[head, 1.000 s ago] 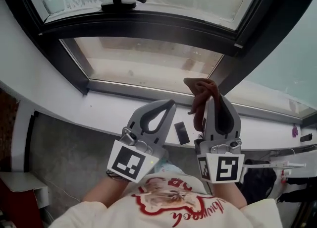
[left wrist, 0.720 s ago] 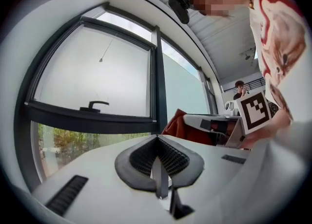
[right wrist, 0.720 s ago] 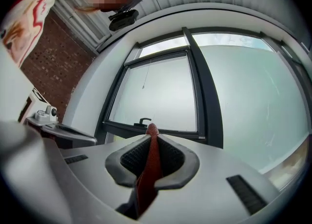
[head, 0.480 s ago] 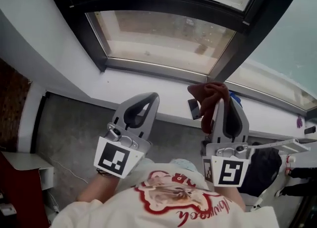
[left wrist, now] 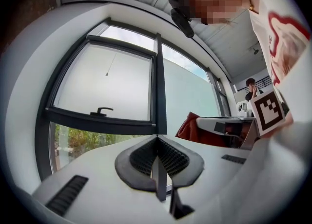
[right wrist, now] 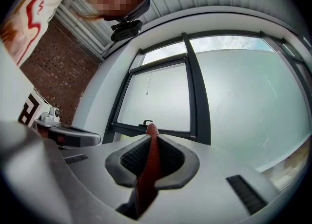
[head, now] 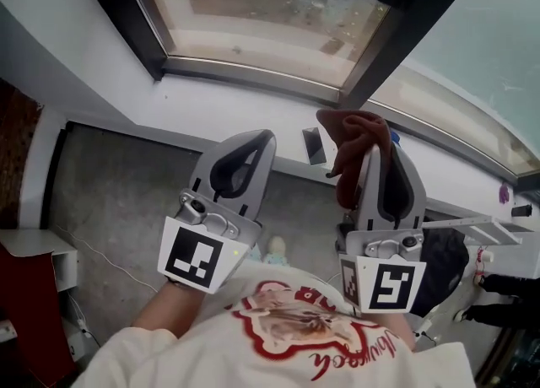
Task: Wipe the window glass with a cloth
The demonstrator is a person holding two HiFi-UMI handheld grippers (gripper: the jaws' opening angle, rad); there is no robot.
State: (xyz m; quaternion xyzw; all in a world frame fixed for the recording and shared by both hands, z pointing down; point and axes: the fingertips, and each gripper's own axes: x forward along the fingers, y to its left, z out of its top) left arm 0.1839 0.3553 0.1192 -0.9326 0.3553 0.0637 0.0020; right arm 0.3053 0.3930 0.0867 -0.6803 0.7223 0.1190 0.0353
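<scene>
In the head view, my right gripper (head: 374,152) pinches a bunched-up, red-brown cloth (head: 353,137) in the middle, below the window glass (head: 270,15). In the left gripper view, my left gripper (left wrist: 157,139) is squeezed closed on nothing. In the right gripper view, the cloth is a thin red strip between tight jaws.
</scene>
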